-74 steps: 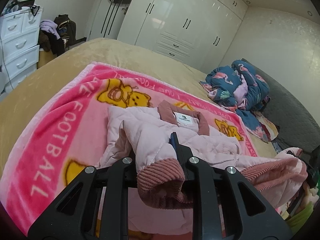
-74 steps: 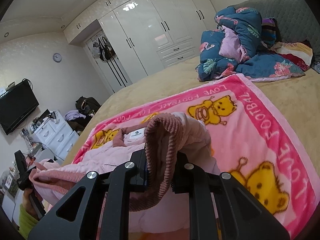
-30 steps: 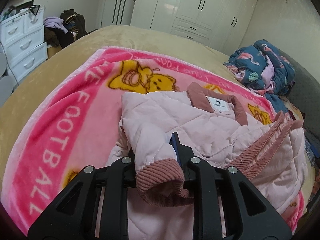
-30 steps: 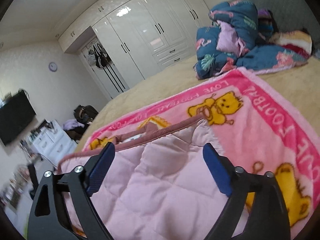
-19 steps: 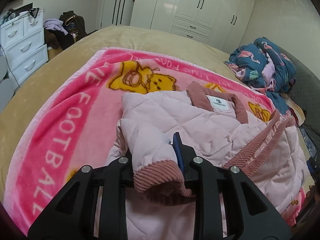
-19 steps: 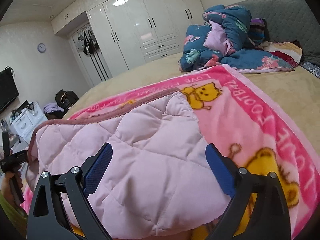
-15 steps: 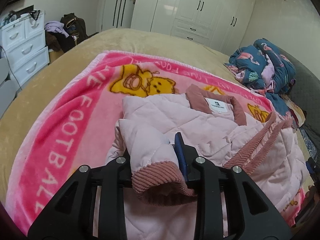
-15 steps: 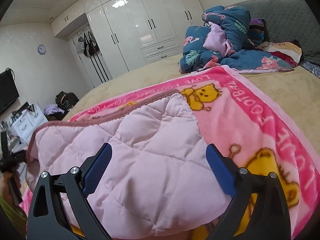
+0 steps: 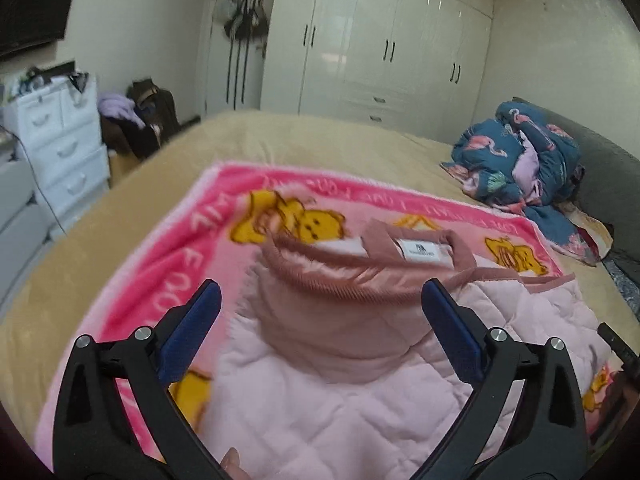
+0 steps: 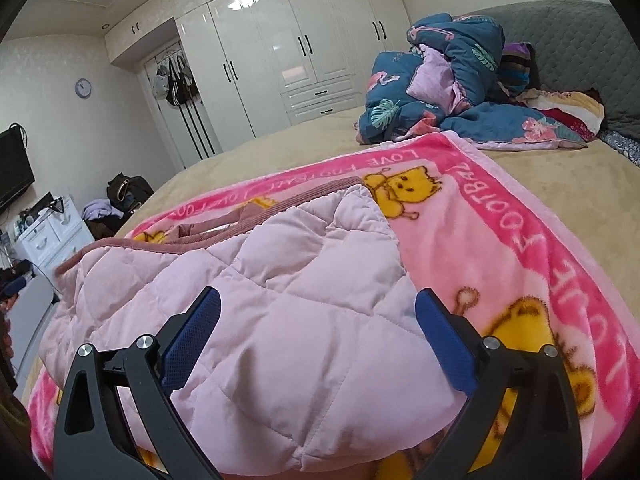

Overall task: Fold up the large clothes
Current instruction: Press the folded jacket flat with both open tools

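- The left gripper point(image 9: 320, 324) has let go: half a second ago it was clamped on the ribbed cuff point(image 9: 360, 276), now its jaws stand wide apart with nothing between them.
- That cuff and its sleeve have dropped onto the jacket point(image 9: 340, 408) and lie across its upper part, just below the collar.
- The left view has lifted and blurred with the motion.
- The right gripper point(image 10: 318, 332), shut on the other cuff 2.5 seconds ago, is spread open over the quilted jacket point(image 10: 280, 320).
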